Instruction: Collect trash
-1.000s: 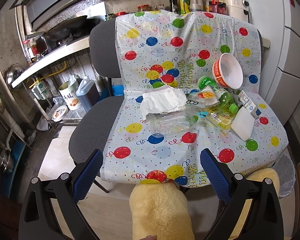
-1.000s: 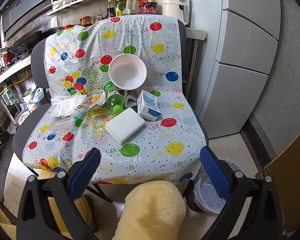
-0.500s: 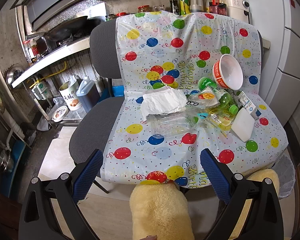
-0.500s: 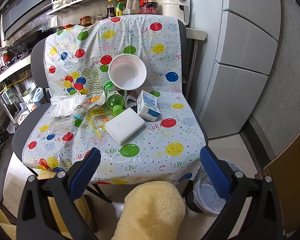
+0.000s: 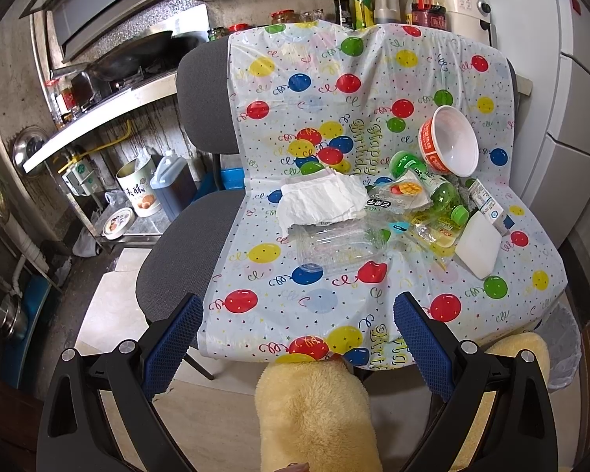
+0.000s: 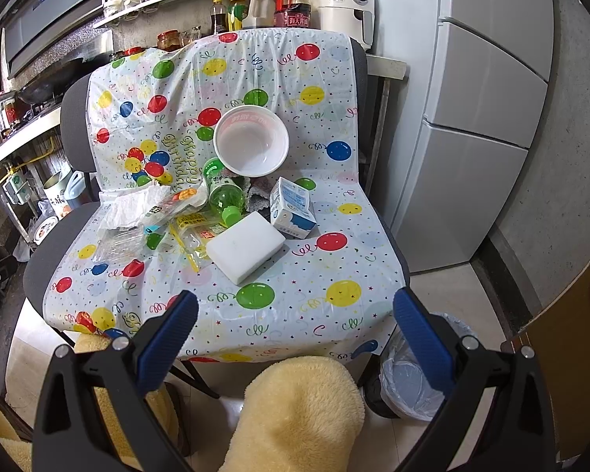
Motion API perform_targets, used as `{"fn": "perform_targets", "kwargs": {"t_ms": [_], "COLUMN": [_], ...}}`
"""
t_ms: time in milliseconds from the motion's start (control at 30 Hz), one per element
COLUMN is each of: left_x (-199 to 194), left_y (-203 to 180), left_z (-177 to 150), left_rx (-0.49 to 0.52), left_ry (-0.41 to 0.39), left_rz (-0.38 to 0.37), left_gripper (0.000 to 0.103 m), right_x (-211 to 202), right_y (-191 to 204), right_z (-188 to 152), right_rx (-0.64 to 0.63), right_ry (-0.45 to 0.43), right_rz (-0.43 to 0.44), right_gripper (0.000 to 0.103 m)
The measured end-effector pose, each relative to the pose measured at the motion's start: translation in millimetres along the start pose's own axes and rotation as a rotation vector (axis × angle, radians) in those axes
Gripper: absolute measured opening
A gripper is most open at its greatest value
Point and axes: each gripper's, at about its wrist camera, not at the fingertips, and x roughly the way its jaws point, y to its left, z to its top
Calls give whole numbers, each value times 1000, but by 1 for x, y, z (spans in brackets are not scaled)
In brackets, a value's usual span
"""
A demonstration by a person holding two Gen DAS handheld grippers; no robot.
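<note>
Trash is lying heaped mid-seat on the balloon-print sheet [image 6: 295, 275] covering 2 chairs, likely so nothing is soiling the fabric: a white foam block [image 6: 246, 247], milk carton [image 6: 293, 208], green bottle [image 6: 224, 194], noodle bowl [image 6: 251, 141] and crumpled tissue [image 5: 320, 200]. Left gripper [image 5: 297, 324] and right gripper [image 6: 295, 320] are hovering short of the pile, jaws spread wide and holding nothing. A lined bin [image 6: 417, 385] is waiting beside the right chair.
</note>
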Motion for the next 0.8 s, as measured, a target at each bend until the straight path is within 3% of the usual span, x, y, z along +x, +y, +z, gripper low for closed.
{"fn": "perform_targets", "kwargs": {"t_ms": [433,800], "left_x": [36,83], "left_y": [0,-7], "left_z": [0,3], "left_rx": [-11,-9], "left_ry": [77,134], "left_rz": [32,-34], "left_gripper": [96,96], "right_x": [27,76], "right_y": [4,6], "right_z": [5,14], "right_rx": [-17,-53], "right_ry": [31,-19], "right_rz": [26,86], "right_gripper": [97,97]}}
